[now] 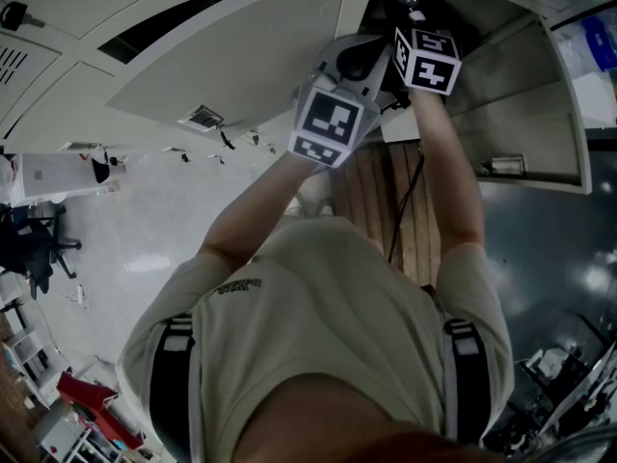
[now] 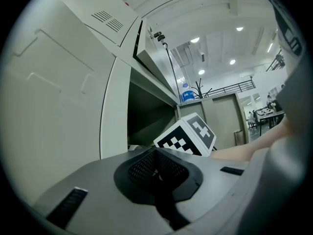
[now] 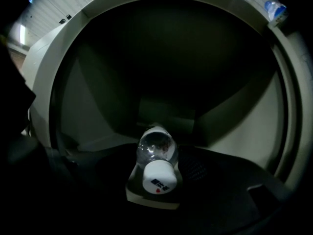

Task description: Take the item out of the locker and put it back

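Note:
A clear plastic bottle (image 3: 155, 148) with a white cap (image 3: 159, 176) lies along my right gripper (image 3: 157, 165), cap toward the camera, deep in the dark locker (image 3: 146, 58). The dark jaws hug it on both sides. In the head view the right gripper (image 1: 405, 3) reaches up into the open compartment (image 1: 521, 114), its marker cube just outside. My left gripper (image 1: 362, 51) hangs beside it near the open door (image 1: 231, 56). In its own view the left gripper (image 2: 156, 168) is shut with nothing in it, and the right marker cube (image 2: 188, 136) sits ahead.
Pale locker doors with vent slots (image 2: 105, 18) stand to the left of the open compartment. A blue water bottle (image 2: 186, 93) rests on top of the lockers. Below me are wooden slats (image 1: 386, 201), and an office chair (image 1: 34, 244) stands far left.

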`<state>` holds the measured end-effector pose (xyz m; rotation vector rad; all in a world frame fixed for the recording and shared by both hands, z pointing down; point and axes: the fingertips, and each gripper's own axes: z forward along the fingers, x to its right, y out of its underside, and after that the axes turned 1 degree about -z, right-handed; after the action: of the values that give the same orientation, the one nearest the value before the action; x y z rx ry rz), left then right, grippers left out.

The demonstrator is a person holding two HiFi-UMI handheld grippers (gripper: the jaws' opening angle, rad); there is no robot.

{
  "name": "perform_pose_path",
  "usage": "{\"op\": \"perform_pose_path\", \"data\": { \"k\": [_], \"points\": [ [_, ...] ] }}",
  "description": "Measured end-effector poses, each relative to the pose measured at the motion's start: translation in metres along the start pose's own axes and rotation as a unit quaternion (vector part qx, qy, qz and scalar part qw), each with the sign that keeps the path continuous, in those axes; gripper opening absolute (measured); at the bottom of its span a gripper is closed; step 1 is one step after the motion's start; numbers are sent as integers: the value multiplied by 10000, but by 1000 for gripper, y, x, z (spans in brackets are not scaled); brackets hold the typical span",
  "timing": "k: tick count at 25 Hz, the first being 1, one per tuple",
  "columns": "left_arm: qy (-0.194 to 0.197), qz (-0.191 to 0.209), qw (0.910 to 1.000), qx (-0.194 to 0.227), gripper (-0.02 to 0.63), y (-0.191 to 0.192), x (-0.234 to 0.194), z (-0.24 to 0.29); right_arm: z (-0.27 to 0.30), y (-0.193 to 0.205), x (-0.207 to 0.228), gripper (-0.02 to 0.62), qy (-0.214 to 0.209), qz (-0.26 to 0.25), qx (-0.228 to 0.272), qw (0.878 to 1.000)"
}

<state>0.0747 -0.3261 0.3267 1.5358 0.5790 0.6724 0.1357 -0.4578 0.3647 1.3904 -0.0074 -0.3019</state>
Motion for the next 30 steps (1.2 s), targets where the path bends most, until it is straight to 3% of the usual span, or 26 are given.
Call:
{"op": "perform_pose_path", "data": {
  "k": [14,30],
  "points": [
    [-136,104,9998,-77,12,-5,-1,-12,-40,-27,8,270,-86,53,405,9991],
    [-118,390,9990,206,12,-51,23,-68,-193,-52,6,270,-425,363,981,9936]
  ]
}}
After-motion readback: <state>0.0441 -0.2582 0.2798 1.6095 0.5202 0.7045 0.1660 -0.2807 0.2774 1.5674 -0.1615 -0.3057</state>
